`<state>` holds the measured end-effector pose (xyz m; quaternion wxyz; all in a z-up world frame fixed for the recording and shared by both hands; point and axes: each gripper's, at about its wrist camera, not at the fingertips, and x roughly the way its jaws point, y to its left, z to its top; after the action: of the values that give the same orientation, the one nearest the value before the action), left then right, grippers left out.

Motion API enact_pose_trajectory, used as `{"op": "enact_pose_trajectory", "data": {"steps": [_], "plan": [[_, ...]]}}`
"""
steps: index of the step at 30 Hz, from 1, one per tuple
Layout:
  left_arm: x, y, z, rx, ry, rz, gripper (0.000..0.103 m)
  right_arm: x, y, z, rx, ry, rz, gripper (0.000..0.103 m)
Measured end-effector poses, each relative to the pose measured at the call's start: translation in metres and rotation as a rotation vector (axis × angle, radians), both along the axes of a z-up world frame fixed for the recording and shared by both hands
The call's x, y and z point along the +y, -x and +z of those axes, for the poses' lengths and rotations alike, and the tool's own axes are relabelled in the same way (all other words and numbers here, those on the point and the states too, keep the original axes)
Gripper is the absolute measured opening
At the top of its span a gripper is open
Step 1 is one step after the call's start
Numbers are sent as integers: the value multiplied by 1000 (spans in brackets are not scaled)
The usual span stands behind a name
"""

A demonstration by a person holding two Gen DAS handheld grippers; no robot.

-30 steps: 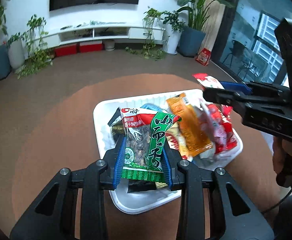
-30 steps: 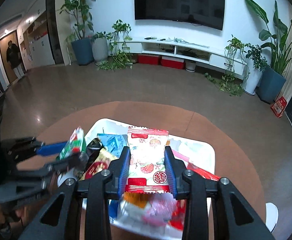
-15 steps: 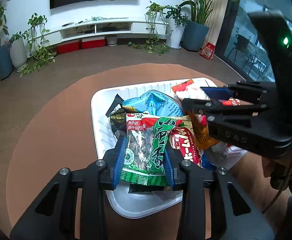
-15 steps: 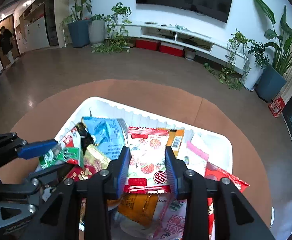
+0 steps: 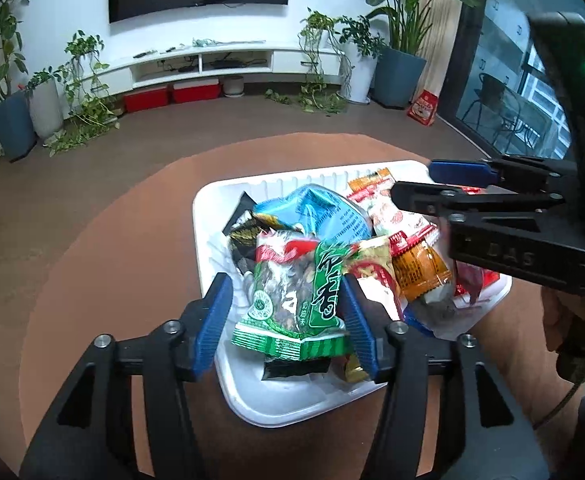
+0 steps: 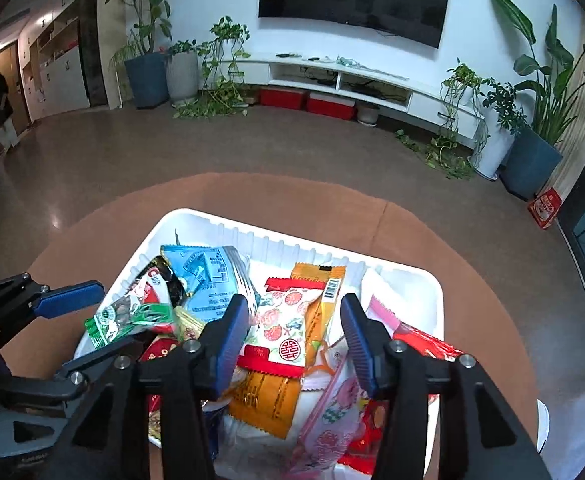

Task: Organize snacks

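Observation:
A white tray [image 5: 208, 216] full of snack packets sits on a round brown table; it also shows in the right wrist view [image 6: 420, 280]. My left gripper [image 5: 284, 312] is open around a green nut packet [image 5: 292, 300] that rests on the pile, its left finger apart from it. The same packet [image 6: 132, 316] shows in the right wrist view. My right gripper [image 6: 296, 328] is open over the tray, with a white-and-red candy packet [image 6: 280, 328] lying between its fingers on an orange packet [image 6: 268, 396]. The right gripper [image 5: 432, 180] shows open in the left wrist view.
A blue packet [image 5: 324, 212] and a dark packet [image 5: 244, 232] lie at the tray's far left. Pink and red packets [image 6: 372, 412] lie at the tray's right. The table's brown top [image 5: 104, 260] surrounds the tray. A TV shelf and potted plants stand far behind.
Both grippers have come down over the tray and opened. The green nut packet and the white-and-red candy packet now lie on the pile, let go.

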<state>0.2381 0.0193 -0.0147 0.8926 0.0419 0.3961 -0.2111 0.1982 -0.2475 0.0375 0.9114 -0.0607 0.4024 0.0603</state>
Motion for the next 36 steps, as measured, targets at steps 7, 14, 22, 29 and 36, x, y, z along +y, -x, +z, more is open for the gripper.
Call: {"op": "enact_pose_trajectory", "data": {"steps": [7, 14, 22, 29, 36], "plan": [[12, 13, 19, -45, 12, 26, 70, -16, 41, 31, -89, -49, -27, 70], [28, 39, 43, -165, 29, 89, 103, -33, 107, 45, -176, -120, -42, 85], [19, 113, 86, -328, 103, 10, 103, -71, 174, 14, -159, -220, -121, 94], [10, 219, 76, -345, 29, 218, 103, -99, 207, -1, -155, -333, -200, 102], [30, 256, 47, -281, -29, 396, 103, -94, 240, 6, -211, -345, -201, 102]]}}
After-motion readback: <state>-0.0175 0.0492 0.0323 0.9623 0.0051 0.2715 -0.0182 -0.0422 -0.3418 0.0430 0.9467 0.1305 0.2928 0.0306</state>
